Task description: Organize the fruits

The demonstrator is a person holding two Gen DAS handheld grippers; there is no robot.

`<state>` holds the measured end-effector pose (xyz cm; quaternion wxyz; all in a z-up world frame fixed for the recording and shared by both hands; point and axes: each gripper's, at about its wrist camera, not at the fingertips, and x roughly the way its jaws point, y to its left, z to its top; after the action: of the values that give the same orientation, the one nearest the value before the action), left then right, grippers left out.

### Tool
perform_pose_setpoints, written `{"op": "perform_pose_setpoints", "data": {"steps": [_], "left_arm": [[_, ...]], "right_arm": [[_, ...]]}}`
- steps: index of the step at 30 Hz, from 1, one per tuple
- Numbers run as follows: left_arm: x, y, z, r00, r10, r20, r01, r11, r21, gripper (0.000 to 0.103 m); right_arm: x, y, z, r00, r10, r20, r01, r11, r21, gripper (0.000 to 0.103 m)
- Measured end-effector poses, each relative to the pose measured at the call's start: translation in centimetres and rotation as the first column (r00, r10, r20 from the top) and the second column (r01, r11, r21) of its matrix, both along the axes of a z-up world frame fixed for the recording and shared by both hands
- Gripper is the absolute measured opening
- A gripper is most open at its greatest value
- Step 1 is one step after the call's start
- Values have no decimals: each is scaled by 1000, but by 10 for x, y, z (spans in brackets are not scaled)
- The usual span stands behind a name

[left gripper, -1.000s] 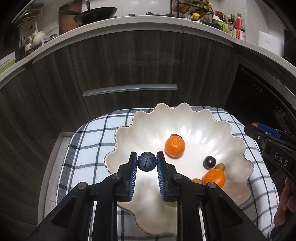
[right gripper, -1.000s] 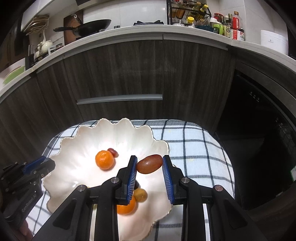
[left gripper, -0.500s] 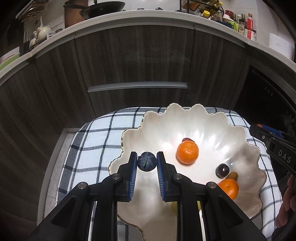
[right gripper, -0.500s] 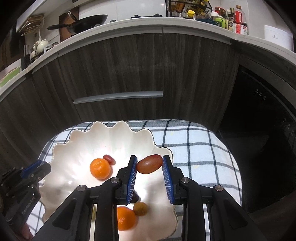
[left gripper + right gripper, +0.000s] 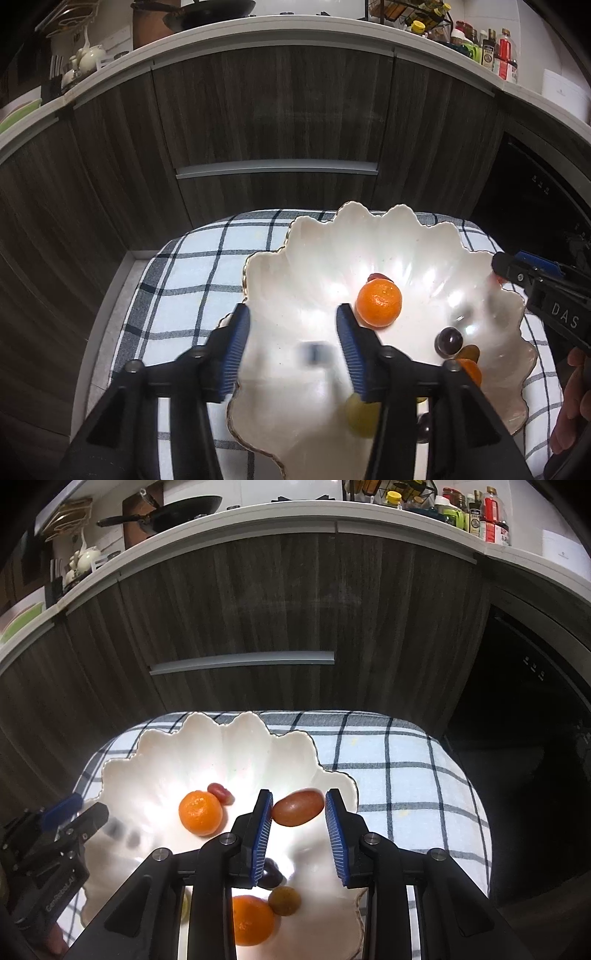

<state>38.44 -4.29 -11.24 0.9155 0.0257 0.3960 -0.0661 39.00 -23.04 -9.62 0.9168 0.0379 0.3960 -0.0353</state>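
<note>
A white scalloped bowl (image 5: 424, 236) with a gilt rim sits on a blue-and-white checked cloth (image 5: 192, 273), in front of dark wood cabinet fronts (image 5: 273, 118).

Contents of the bowl: one mandarin (image 5: 379, 303) near the middle, with a small red oblong fruit (image 5: 220, 792) touching its far side; a dark round grape (image 5: 449, 341); beside it a brownish fruit (image 5: 283, 900) and a second mandarin (image 5: 252, 919), partly hidden by the tongs in the left wrist view; a pale green grape (image 5: 360, 415) near the front rim.

Left tongs (image 5: 292, 343): jaws have just been opening and stand apart. A dark blurred shape (image 5: 314, 354), apparently the dark berry just let go, is between them; neither pad touches it.

Right tongs (image 5: 298, 834): jaws have just been opening. A reddish-brown oval fruit (image 5: 297, 808) lies between the pads over the bowl's right side. It is close against the left pad, with a clear gap at the right pad; no grip is evident.

A person's fingers (image 5: 570, 413) show at the right edge of the left wrist view.
</note>
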Motion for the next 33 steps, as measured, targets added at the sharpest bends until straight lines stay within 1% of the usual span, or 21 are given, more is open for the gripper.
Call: {"op": "perform_pose_setpoints", "data": {"steps": [1,3,5,9,10,12,13,28,33], "left_arm": [[-1,-1,0,1000,-4,1,4,1000,6,51],[-3,-2,2,1000,-9,6,9,1000,16,56],[-5,-2,5,1000,-9,17,9,1000,19,60],[-10,-2,11,999,4,31,-5,1000,24,72],[-11,-1,13,999,8,33,-9,1000,24,74],[-15,-1,17,999,15,38,-16,1000,26,78],[-17,-1,19,999,17,41,-18,999,27,81],[-54,7,43,997,22,68,-24,999,32,84],[-74,9,52,997,24,79,-26,999,29,84]], "right_arm": [[-1,0,0,1000,-1,1,1,1000,-2,42],[-4,0,2,1000,-3,11,3,1000,0,59],[-8,0,5,1000,-3,23,3,1000,-3,64],[-13,2,10,1000,6,31,-6,1000,-14,66],[-15,2,12,999,5,32,-5,1000,-16,67],[-20,1,15,999,-6,39,7,1000,-16,75],[-22,1,16,999,-12,42,12,1000,-16,76],[-65,3,39,997,-33,75,33,999,0,77],[-84,7,47,995,-29,90,29,1000,-1,77]]}}
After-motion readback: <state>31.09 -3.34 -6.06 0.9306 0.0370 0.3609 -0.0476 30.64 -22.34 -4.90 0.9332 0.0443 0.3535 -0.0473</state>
